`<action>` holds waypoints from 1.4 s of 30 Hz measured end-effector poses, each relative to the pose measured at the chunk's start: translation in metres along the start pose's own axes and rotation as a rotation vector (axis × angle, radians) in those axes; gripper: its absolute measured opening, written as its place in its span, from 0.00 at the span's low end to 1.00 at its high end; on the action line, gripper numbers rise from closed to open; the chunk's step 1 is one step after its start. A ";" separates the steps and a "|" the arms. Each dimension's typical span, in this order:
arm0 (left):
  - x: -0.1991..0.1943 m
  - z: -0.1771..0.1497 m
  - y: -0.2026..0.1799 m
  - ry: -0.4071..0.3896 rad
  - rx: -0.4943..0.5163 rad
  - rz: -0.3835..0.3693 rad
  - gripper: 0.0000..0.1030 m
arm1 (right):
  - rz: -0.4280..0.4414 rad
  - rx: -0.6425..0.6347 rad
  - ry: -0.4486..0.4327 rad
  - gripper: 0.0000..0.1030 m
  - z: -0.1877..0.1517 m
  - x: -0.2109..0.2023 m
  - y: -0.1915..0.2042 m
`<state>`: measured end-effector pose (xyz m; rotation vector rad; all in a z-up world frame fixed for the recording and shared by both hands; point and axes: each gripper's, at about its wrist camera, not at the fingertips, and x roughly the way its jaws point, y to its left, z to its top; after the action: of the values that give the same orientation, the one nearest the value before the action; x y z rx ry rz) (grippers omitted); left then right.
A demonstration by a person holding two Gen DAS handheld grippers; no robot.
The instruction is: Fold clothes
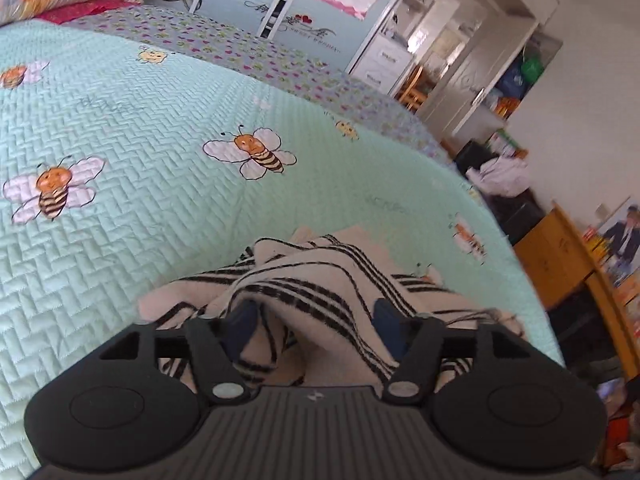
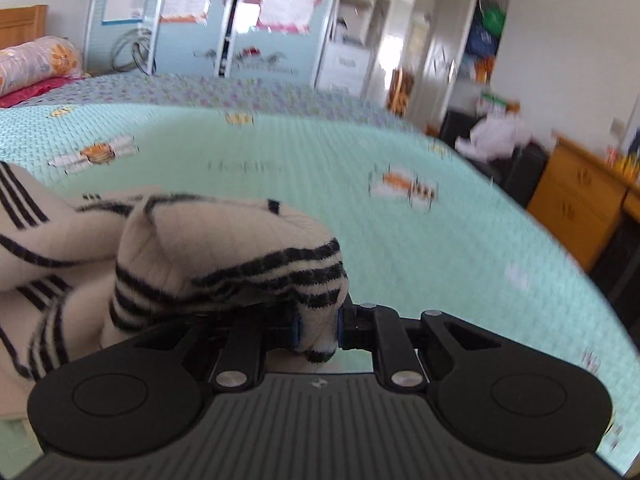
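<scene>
Striped sweater mid-fold on the bed

Left hand-held gripper [image 1: 314,326] is spread apart, striped sweater [image 1: 320,280] draped loosely between its fingers; right hand-held gripper [image 2: 318,330] is clamped on a sweater fold, bed quilt [image 1: 140,120] stretching ahead.

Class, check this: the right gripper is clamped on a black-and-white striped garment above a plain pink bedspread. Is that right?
Not quite. The right gripper does clamp the striped garment, but the bedspread is mint green with a bee print, as the right wrist view shows.
</scene>
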<state>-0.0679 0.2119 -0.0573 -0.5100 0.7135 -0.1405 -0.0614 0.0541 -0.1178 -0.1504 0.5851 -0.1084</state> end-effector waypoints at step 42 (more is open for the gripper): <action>-0.072 0.017 -0.085 -0.551 0.500 0.438 0.10 | 0.218 0.127 -0.175 0.12 0.027 -0.064 0.008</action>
<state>-0.1071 0.1658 0.0379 0.1002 0.2180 0.2258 -0.0989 0.0738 -0.0621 0.0275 0.4156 0.0786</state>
